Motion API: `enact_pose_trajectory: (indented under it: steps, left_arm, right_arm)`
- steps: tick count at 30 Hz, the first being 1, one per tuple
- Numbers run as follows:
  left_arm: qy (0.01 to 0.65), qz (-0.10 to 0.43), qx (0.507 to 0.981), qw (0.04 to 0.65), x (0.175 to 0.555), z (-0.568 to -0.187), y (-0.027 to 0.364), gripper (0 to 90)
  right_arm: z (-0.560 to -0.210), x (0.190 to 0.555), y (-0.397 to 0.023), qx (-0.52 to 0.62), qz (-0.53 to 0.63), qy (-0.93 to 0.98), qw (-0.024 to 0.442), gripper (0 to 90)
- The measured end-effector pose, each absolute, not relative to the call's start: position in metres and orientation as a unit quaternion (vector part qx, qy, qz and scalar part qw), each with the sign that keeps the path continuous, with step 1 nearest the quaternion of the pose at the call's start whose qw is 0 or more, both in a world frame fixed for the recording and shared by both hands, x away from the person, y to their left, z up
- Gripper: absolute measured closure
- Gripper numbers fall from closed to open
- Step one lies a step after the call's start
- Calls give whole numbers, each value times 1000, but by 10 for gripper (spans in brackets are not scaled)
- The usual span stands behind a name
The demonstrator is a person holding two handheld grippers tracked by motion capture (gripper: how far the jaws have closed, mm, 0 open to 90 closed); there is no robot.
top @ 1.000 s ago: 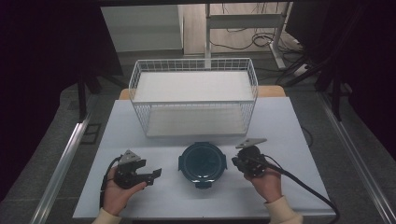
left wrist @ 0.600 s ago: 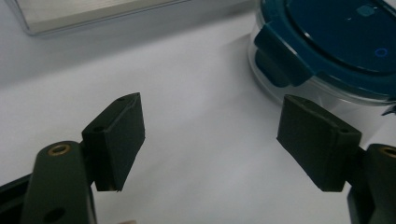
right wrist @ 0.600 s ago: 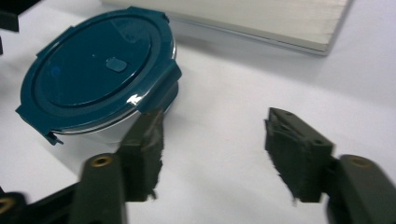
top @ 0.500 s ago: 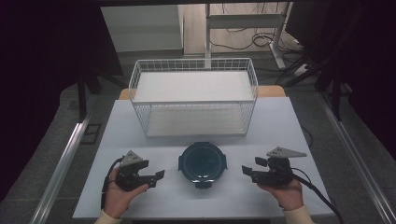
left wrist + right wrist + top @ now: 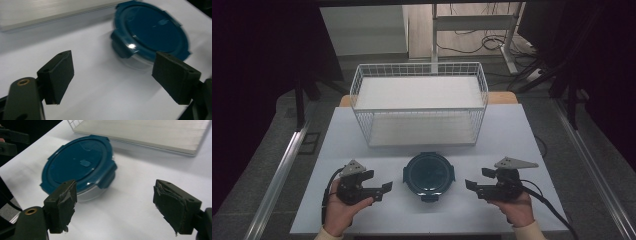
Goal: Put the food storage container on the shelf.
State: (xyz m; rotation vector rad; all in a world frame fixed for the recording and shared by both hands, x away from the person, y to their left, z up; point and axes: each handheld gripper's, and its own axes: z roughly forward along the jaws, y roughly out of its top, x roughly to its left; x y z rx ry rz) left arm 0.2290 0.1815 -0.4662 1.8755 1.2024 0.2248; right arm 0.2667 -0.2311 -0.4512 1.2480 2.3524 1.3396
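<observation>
The lidded tub (image 5: 429, 173) sits on the tabletop (image 5: 522, 135) just before the wire basket (image 5: 419, 107), between the left tongs (image 5: 384, 188) and the right tongs (image 5: 469, 185); both have just been opening and stand apart, nothing between them; likely risks: pads meeting a lid latch (image 5: 108, 176) could pop it; a one-sided push could skid the tub.
</observation>
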Motion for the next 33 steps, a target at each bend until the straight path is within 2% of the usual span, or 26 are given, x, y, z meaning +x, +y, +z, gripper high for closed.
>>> enact_pose_trajectory:
  steps: [8,14,23,26,33]
  left_arm:
    - [487,48,749,447,237,-459,175,151]
    - [502,-20,730,463,260,-461,167,120]
    - [542,-77,701,458,285,-487,166,106]
    - [544,-80,705,449,289,-493,162,104]
    - [538,-128,705,445,302,-509,143,107]
  right_arm:
    - [-448,268,-207,426,456,780,37,161]
    - [-454,285,-192,460,449,766,11,133]
    - [-476,312,-184,494,437,750,-38,127]
    - [-483,317,-179,497,430,752,-51,121]
    - [-494,321,-174,505,424,747,-84,116]
